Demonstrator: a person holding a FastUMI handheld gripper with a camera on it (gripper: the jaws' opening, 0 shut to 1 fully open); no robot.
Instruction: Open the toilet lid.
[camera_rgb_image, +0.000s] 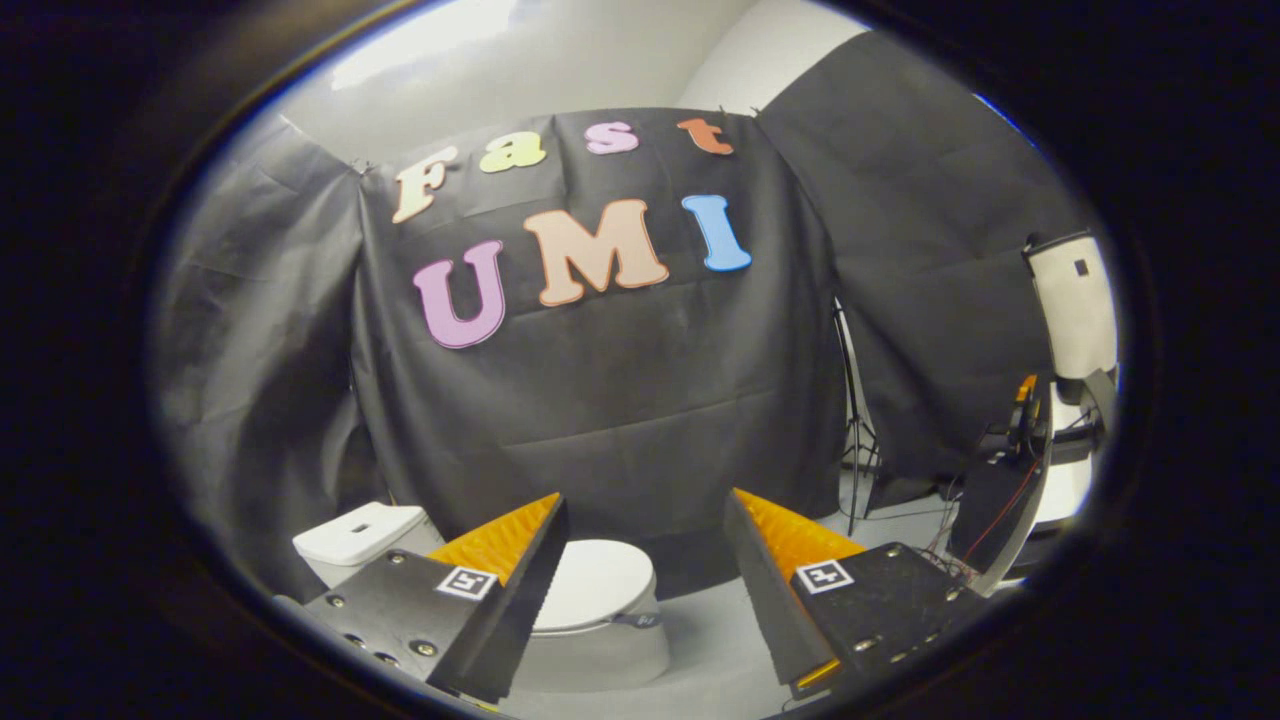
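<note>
Fingers (645, 530) spread wide apart and gripping nothing, I hover above a white toilet (590, 620) whose lid (595, 585) lies closed, just ahead of and below my left finger. Its tank (355, 535) sits beyond that finger, against the booth's black cloth wall (620, 400). A tripod (855, 430) stands farther right.

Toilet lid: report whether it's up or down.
Down. The toilet lid lies flat over the bowl, beyond the open claw.
</note>
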